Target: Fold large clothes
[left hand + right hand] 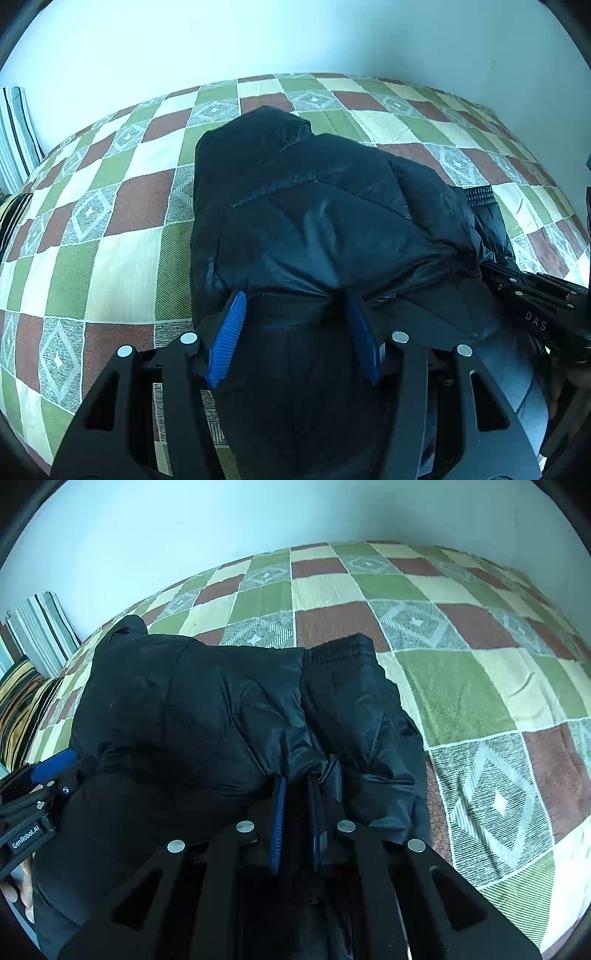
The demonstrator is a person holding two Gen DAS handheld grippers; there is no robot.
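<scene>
While a black puffer jacket (317, 221) lies bunched on a checked bedspread (122, 218), two hand-held grippers bite into its near edge. The jacket sits in the middle of the bed, its long axis running from the grippers toward the pale wall (295, 40) at the far side. One rounded end, seemingly the hood or collar, points at that wall in the left wrist view. In the right wrist view a ribbed cuff or hem (343, 646) also points away, just right of the main bulk.

The left gripper (295, 306) has its blue pads (227, 339) spread fairly wide, with a thick fold of quilted fabric gathered between them. The fabric puckers at both pads, so the jaws are pinching the jacket rather than standing free. The right gripper (297, 794) has its jaws drawn nearly together, and a thin ridge of the jacket is squeezed between them.

Each gripper shows in the other's view: the right one enters from the right edge, against the jacket's side, and the left one (55, 764) comes in from the left edge, with a blue pad against the cloth. Striped pillows (40, 635) stand at the far left end of the bed, against the wall, well apart from the jacket.
</scene>
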